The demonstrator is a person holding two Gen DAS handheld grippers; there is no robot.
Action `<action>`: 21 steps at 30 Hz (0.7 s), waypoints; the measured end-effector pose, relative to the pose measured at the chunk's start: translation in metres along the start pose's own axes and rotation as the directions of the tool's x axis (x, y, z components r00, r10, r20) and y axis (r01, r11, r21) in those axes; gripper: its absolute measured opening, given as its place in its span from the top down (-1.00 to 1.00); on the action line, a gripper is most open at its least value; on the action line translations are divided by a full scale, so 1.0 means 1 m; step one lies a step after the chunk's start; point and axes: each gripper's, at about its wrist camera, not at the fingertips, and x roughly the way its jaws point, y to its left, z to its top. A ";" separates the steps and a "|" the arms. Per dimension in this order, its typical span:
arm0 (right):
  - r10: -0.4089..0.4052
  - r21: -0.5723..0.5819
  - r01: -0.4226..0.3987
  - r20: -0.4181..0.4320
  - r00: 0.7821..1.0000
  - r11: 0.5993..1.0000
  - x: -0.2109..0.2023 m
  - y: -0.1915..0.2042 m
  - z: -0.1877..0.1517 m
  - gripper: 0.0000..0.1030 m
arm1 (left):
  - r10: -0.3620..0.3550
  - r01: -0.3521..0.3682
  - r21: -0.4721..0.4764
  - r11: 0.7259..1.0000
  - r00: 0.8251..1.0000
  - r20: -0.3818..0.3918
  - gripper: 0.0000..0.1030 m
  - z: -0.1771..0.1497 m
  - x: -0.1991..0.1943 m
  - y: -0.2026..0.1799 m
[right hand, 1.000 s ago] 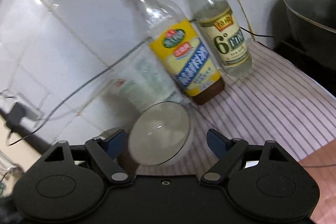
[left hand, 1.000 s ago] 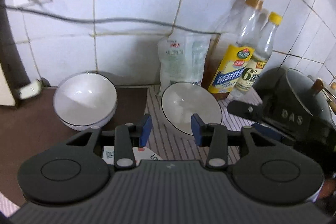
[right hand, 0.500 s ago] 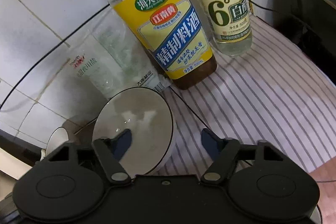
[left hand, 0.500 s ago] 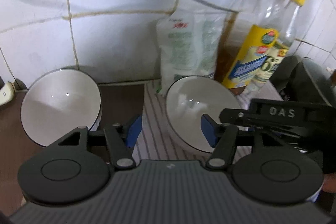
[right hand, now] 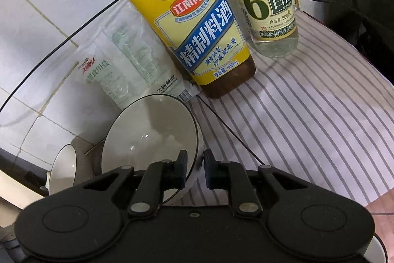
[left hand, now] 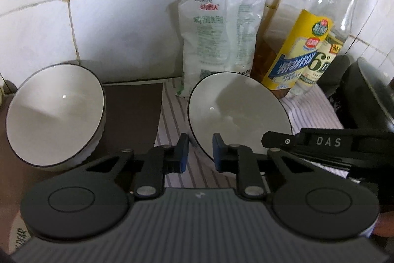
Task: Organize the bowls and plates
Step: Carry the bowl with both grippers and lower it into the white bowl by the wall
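Two white bowls with dark rims stand on the counter by the tiled wall. The right bowl (left hand: 236, 110) sits on the striped cloth (left hand: 312, 112); the left bowl (left hand: 54, 112) sits on the brown surface. My left gripper (left hand: 200, 151) has its jaws closed on the near left rim of the right bowl. My right gripper (right hand: 195, 170) has its jaws closed on the same bowl's (right hand: 150, 134) right rim. The right gripper's body shows in the left wrist view (left hand: 327, 142). The left bowl also shows in the right wrist view (right hand: 62, 169).
A salt bag (left hand: 219, 41), a yellow-labelled cooking wine bottle (right hand: 197, 24) and a white vinegar bottle (right hand: 268, 1) stand against the wall right behind the held bowl. A dark pot (left hand: 369, 90) is at the right. A thin black cable (right hand: 229, 132) crosses the cloth.
Both grippers moved in towards the right bowl and closed their jaws on its rim, left on the left side, right on the right side.
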 end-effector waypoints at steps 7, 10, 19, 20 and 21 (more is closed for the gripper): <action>0.048 0.009 -0.048 0.016 0.999 0.999 -0.025 0.009 0.008 0.66 | 0.027 -0.028 0.016 0.999 0.998 0.050 0.64 -0.003 -0.035 -0.013; 0.070 0.005 -0.070 0.032 0.997 0.998 -0.044 0.013 0.006 0.66 | 0.051 -0.052 0.025 0.998 0.996 0.074 0.64 -0.003 -0.055 -0.024; 0.123 0.003 -0.124 0.089 0.988 0.992 -0.115 0.013 -0.007 0.65 | 0.023 -0.028 0.048 0.998 0.994 0.103 0.64 -0.011 -0.116 -0.043; 0.128 0.010 -0.129 0.100 0.987 0.992 -0.123 0.010 -0.010 0.65 | 0.012 -0.017 0.047 0.999 0.995 0.099 0.64 -0.014 -0.120 -0.045; 0.126 0.012 -0.129 0.111 0.986 0.992 -0.132 0.008 -0.014 0.65 | -0.002 -0.003 0.047 0.999 0.996 0.094 0.64 -0.018 -0.124 -0.047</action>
